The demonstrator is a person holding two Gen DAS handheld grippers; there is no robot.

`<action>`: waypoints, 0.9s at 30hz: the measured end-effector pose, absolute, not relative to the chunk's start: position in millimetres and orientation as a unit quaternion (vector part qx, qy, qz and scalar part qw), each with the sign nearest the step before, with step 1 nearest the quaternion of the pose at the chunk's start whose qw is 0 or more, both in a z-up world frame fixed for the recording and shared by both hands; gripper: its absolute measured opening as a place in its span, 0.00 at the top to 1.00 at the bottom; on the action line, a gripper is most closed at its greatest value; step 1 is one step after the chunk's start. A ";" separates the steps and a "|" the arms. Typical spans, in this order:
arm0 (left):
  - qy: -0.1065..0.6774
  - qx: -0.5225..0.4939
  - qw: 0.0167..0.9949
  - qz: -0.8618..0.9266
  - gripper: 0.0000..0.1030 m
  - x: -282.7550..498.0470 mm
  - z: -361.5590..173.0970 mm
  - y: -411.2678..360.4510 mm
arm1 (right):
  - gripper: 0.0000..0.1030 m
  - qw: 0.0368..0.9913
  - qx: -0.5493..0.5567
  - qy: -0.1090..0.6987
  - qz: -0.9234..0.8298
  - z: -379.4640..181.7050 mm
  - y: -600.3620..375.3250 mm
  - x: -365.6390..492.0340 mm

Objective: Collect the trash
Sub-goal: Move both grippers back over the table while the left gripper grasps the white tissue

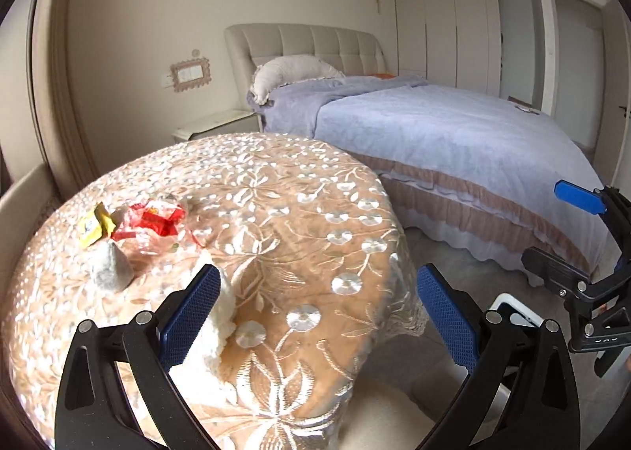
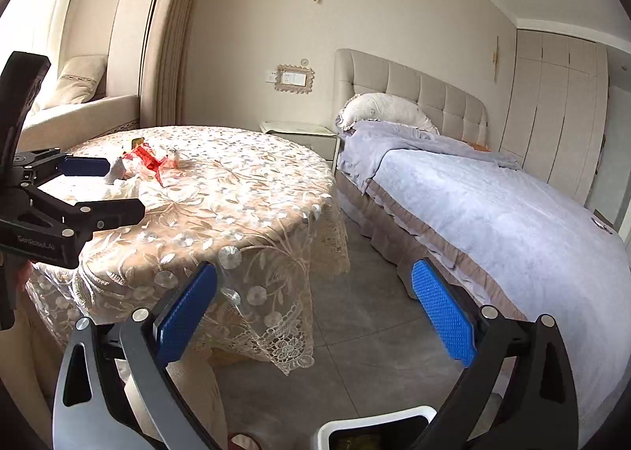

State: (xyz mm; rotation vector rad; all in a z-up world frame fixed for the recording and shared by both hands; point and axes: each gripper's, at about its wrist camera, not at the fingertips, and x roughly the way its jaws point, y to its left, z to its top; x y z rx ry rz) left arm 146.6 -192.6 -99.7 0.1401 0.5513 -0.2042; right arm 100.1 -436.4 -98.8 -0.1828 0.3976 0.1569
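Firstly, left wrist view: the left gripper (image 1: 317,316) is held with jaws spread wide and empty above the table (image 1: 299,213). A white tissue (image 1: 219,316) lies touching its left finger; a grey wad (image 1: 110,266), red wrapper (image 1: 155,221) and yellow packet (image 1: 94,223) are grouped farther left. Right wrist view: the right gripper (image 2: 315,316) is seen jaws apart (nothing held) over the floor (image 2: 355,323), a white bin (image 2: 374,428) below.

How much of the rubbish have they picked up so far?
Nothing looks collected yet. The yellow wrapper, red wrapper, grey wad and white tissue all lie on the table. The left tool is open beside the tissue; the right tool is open and empty above the white bin.
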 end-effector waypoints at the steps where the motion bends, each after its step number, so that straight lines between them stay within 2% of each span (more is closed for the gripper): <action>1: 0.273 0.065 0.955 -0.091 0.05 148.8 -100.9 -184.1 | 0.04 0.973 -0.093 0.196 0.084 -97.6 -430.3 101.0; 7: 0.318 0.038 0.946 -0.051 0.05 168.4 -119.7 -140.6 | 0.04 0.969 -0.105 0.198 0.107 -95.1 -396.6 116.5; 15: 0.349 0.002 0.933 -0.082 0.07 185.6 -132.9 -125.3 | 0.04 0.962 -0.121 0.210 0.125 -98.2 -368.5 138.4; 17: 0.354 0.001 0.930 -0.094 0.22 188.5 -136.6 -125.9 | 0.04 0.961 -0.122 0.212 0.128 -99.0 -364.5 142.4; 19: 0.372 0.004 0.922 -0.106 0.46 193.4 -144.6 -126.4 | 0.04 0.960 -0.122 0.213 0.132 -99.4 -360.4 146.7; 20: 0.378 0.003 0.919 -0.109 0.51 195.2 -148.8 -125.2 | 0.04 0.960 -0.123 0.213 0.134 -99.5 -358.4 147.7; 22: 0.375 0.012 0.922 -0.098 0.77 194.8 -150.5 -121.6 | 0.04 0.959 -0.124 0.214 0.139 -100.0 -354.7 149.9; 27: 0.359 -0.021 0.928 -0.099 0.79 188.8 -137.9 -98.5 | 0.04 0.955 -0.130 0.215 0.157 -99.8 -336.4 161.2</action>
